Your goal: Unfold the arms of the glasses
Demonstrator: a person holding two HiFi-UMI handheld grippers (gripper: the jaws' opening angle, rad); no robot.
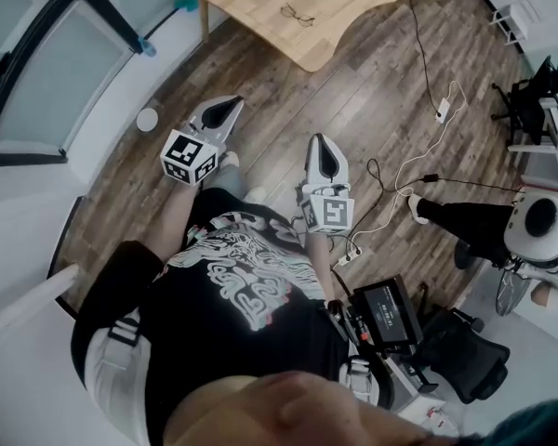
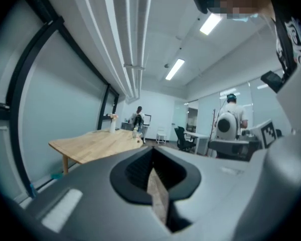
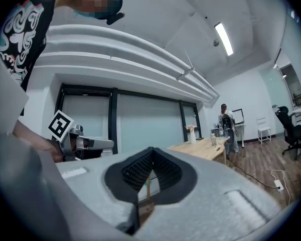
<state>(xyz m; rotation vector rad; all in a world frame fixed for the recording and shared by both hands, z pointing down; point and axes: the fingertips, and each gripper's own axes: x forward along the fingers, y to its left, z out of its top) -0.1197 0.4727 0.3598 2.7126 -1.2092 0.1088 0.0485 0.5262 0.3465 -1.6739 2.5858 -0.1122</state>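
Note:
The glasses (image 1: 298,14), thin and dark-framed, lie on the light wooden table (image 1: 260,7) at the top of the head view, well ahead of both grippers. My left gripper (image 1: 231,106) is held over the wood floor, shut, with nothing in it. My right gripper (image 1: 319,141) is beside it, also shut and empty. In the left gripper view the jaws of the left gripper (image 2: 151,149) meet at their tips, with the table (image 2: 90,144) beyond. In the right gripper view the right gripper (image 3: 150,150) is closed too, with the table (image 3: 203,148) ahead. The glasses cannot be made out in either gripper view.
A white cable and power strip (image 1: 441,110) run across the floor right of the table. A person with a white helmet-like pack (image 1: 539,226) is at the right, near a black office chair (image 1: 530,91). A glass wall (image 1: 37,72) lines the left. A vase (image 2: 112,124) stands on the table.

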